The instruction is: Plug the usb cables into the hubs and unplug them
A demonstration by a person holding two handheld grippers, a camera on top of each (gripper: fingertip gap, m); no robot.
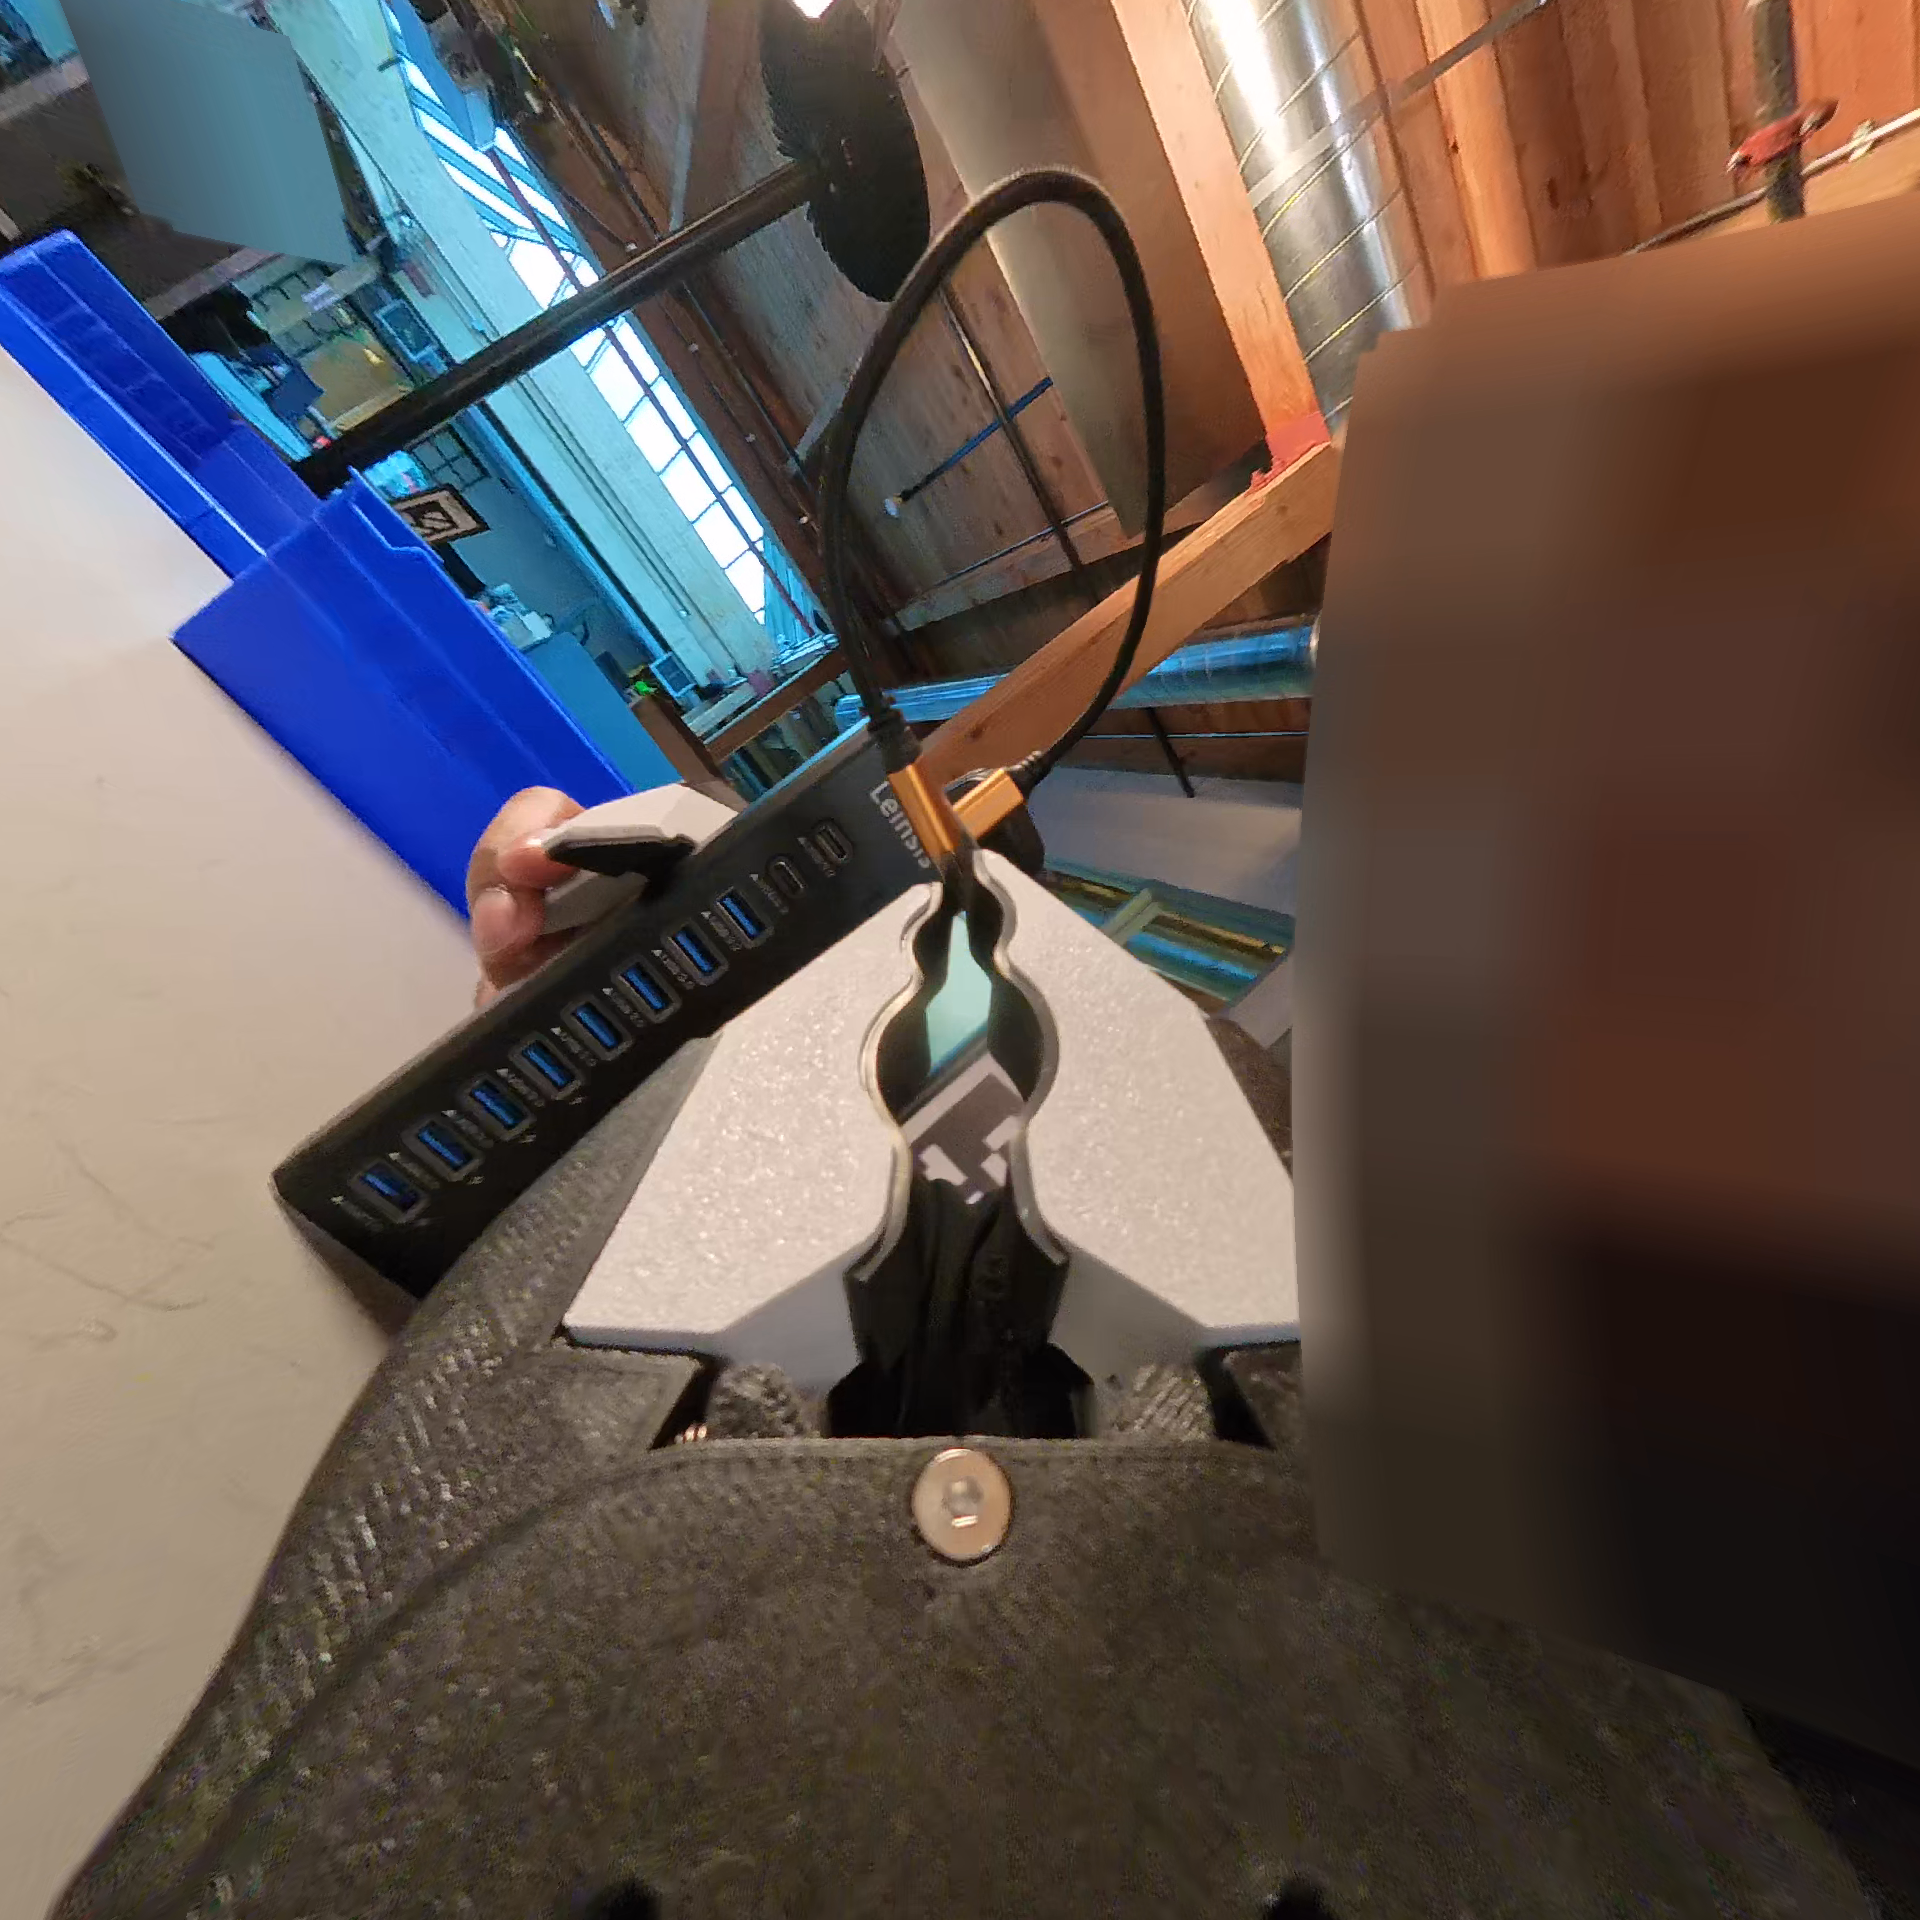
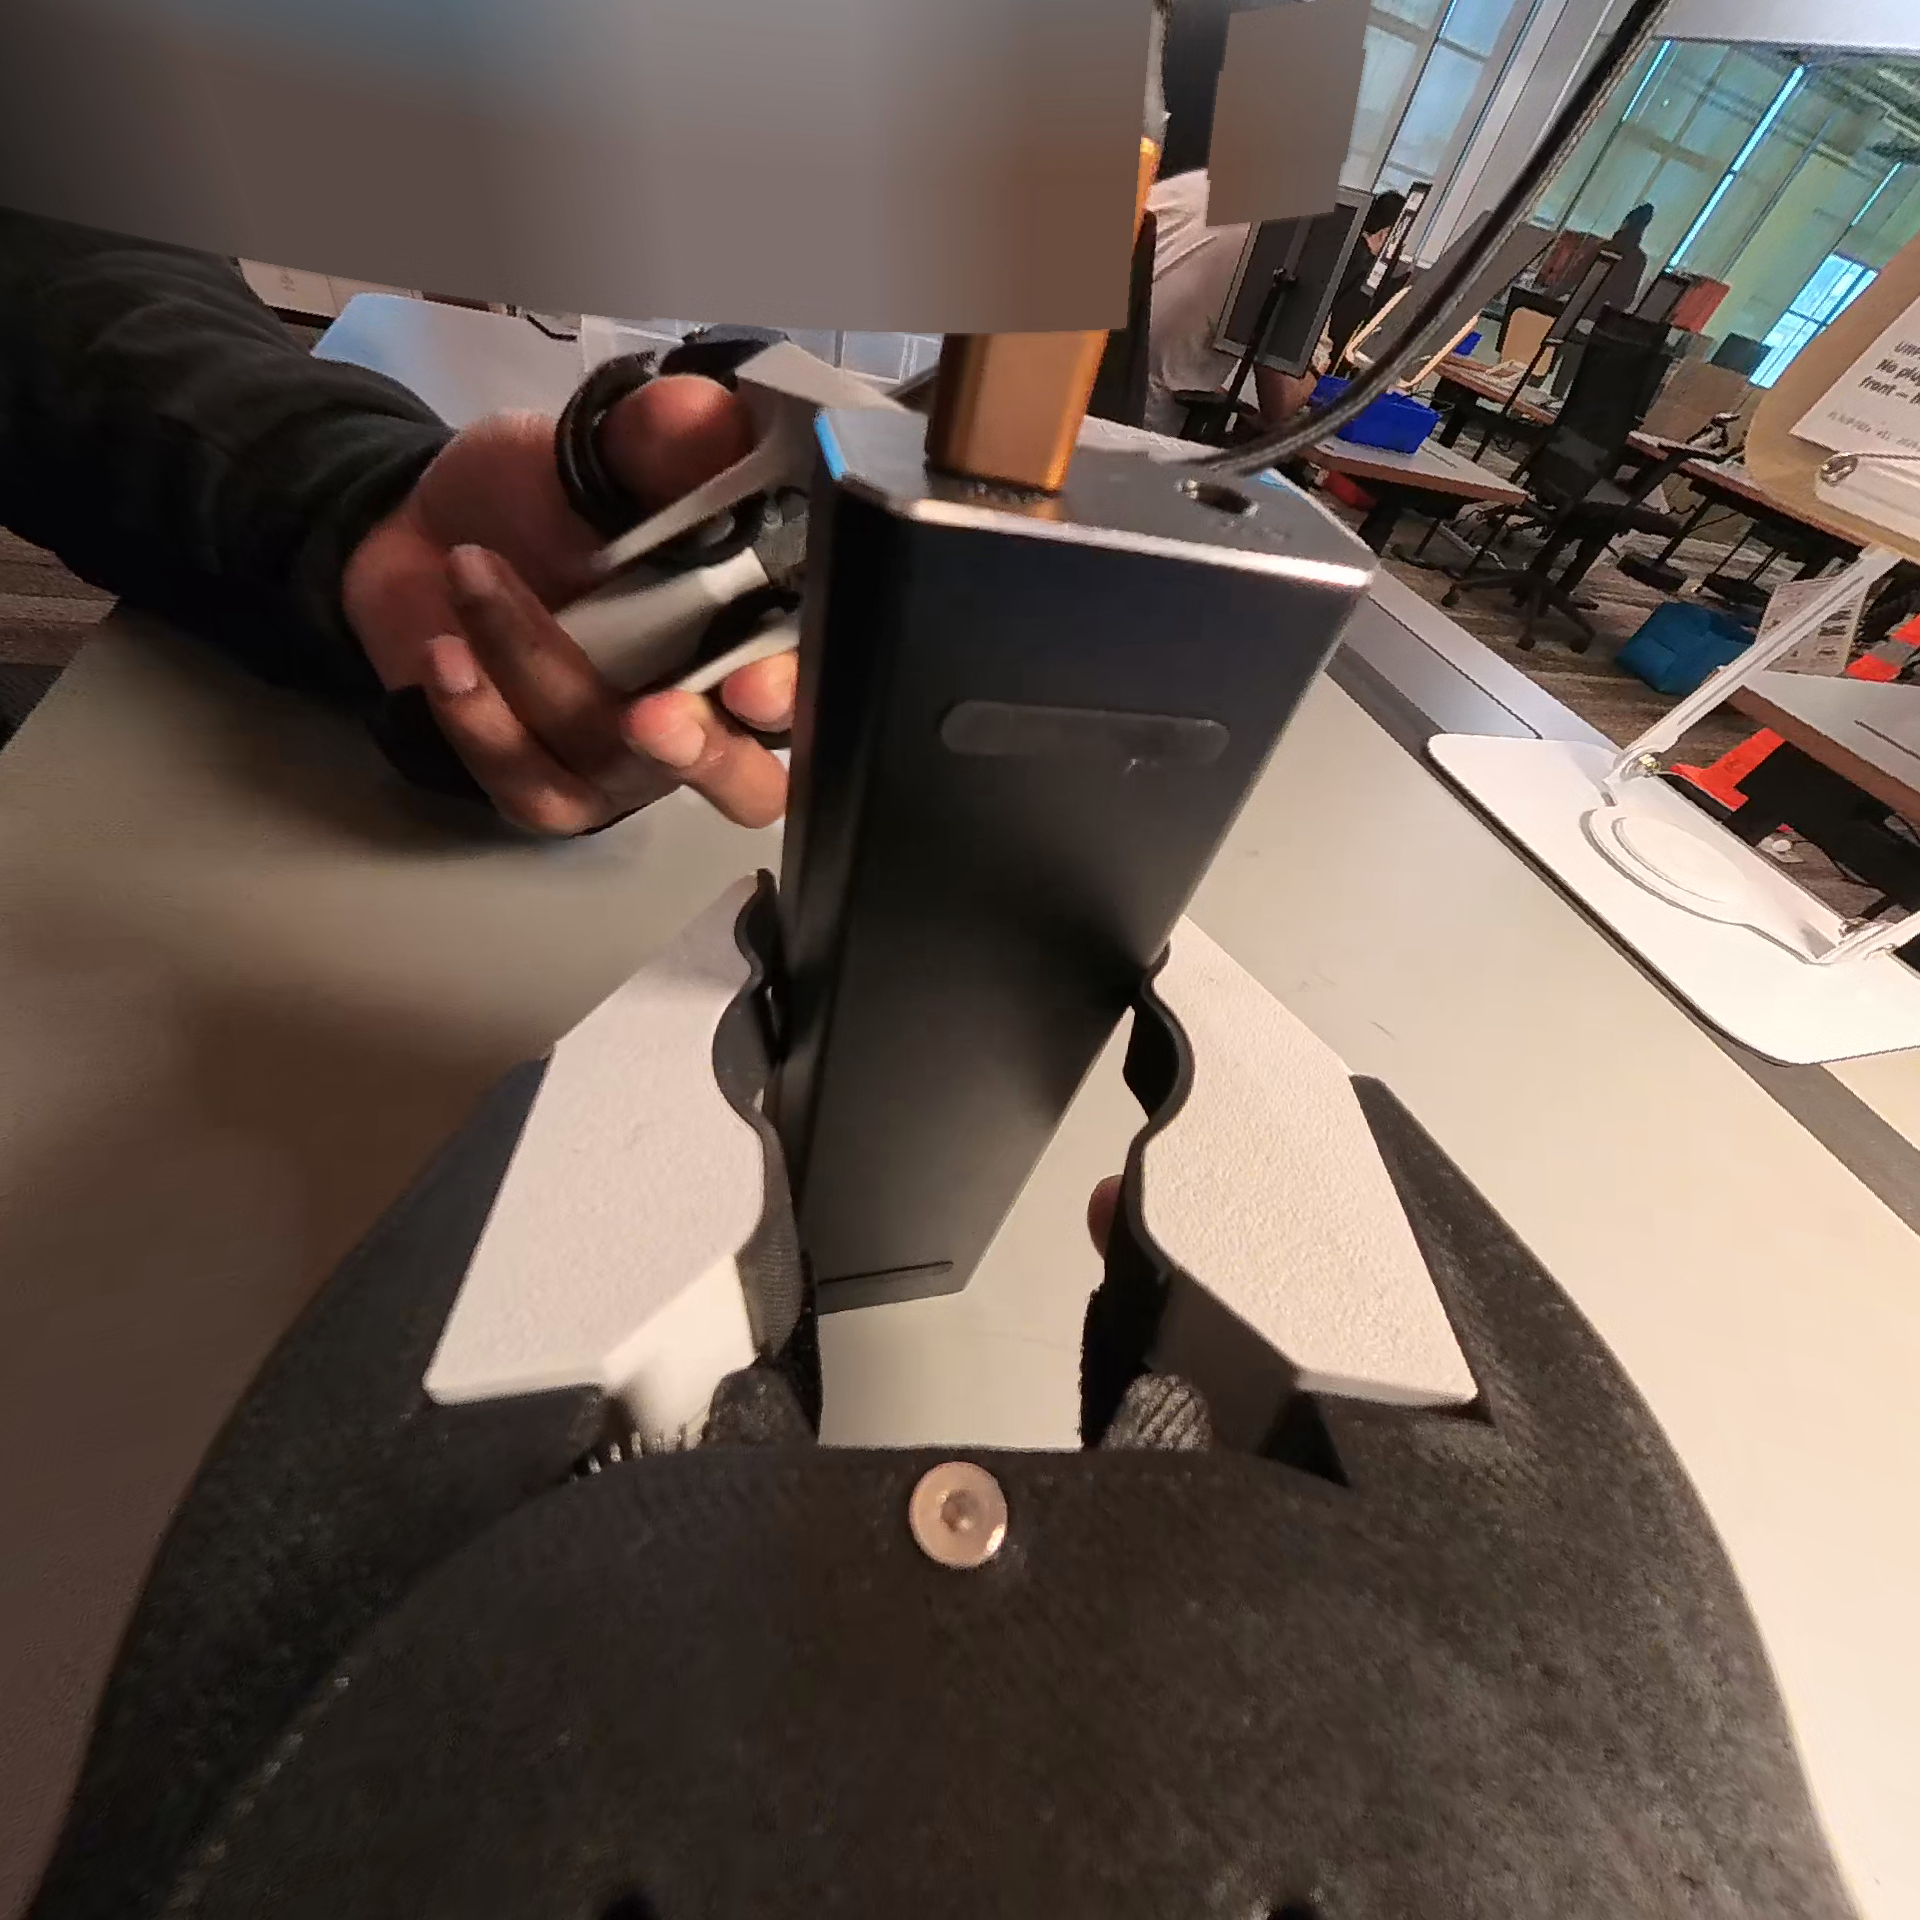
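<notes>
A long black USB hub with a row of blue ports is held tilted above the table. My left gripper is shut on an orange USB plug at the hub's far end. Its black cable loops up and back to a second orange plug. In the right wrist view my right gripper is shut on the hub, one finger on each side. The orange plug stands in the hub's end face. The left gripper, in a hand, is beside it.
Blue bins stand at the far edge of the pale table. A white stand base sits on the table to the right. Desks, chairs and people are in the background beyond the table.
</notes>
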